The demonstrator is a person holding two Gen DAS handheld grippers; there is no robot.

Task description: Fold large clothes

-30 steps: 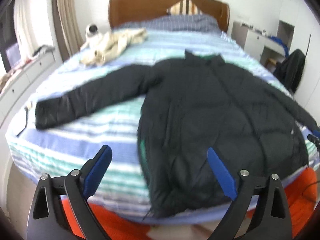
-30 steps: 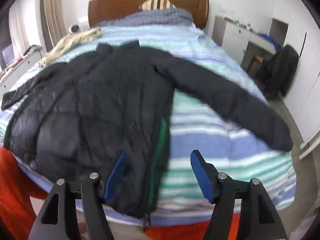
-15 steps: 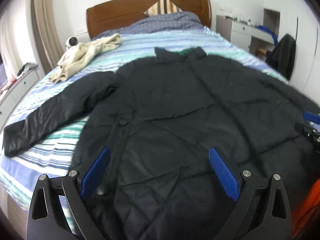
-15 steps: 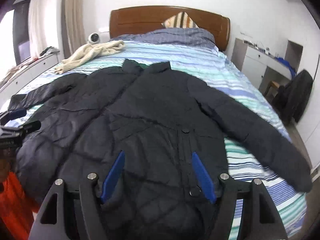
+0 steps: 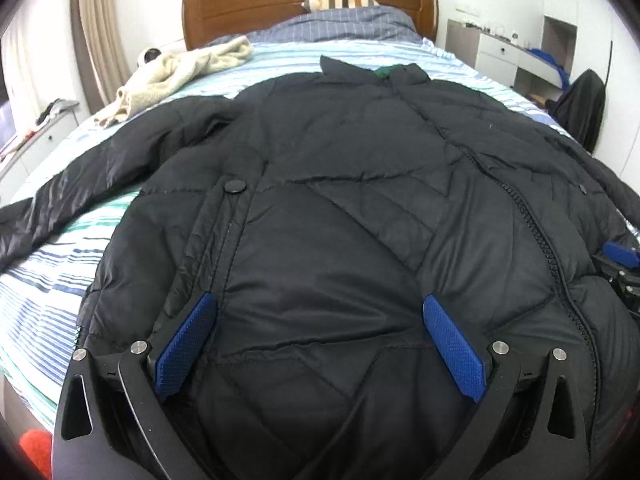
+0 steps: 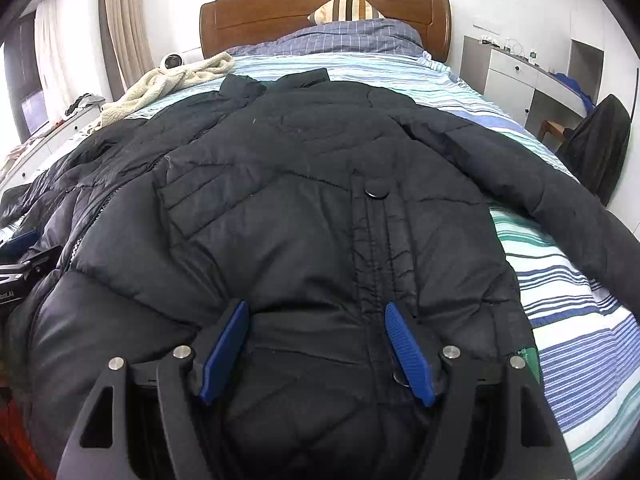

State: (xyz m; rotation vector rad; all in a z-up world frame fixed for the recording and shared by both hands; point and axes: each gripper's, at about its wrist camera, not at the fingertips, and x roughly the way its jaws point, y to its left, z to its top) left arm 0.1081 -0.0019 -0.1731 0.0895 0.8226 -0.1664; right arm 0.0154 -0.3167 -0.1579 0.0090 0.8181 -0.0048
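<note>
**Jacket flat on bed, both grippers spread over hem**

The jacket point(image 5: 340, 208) lies front-up on the bed point(image 5: 48, 280), collar toward the headboard point(image 5: 248, 4), hem at the near edge. One sleeve point(image 5: 104, 172) extends sideways across the striped sheet in the left wrist view; the other sleeve point(image 6: 560, 200) extends the opposite way in the right wrist view. The zipper point(image 5: 536, 232) runs down the front.

Left gripper point(image 5: 320, 340): jaws spread wide, nothing between the pads. It sits low over the hem area, beside a snap button point(image 5: 235, 187) and the seam below it. Whether the fingers touch the fabric cannot be told.

Right gripper point(image 6: 316, 344): jaws apart, holding nothing. It sits low over the hem on the other front panel, with a button strip running toward its right finger. Contact with the fabric cannot be told.

Each gripper appears at the edge of the other's view.

A cream blanket point(image 5: 176, 76) lies near the headboard, well apart from the jacket. A striped pillow point(image 6: 348, 6) stands against the headboard.
</note>
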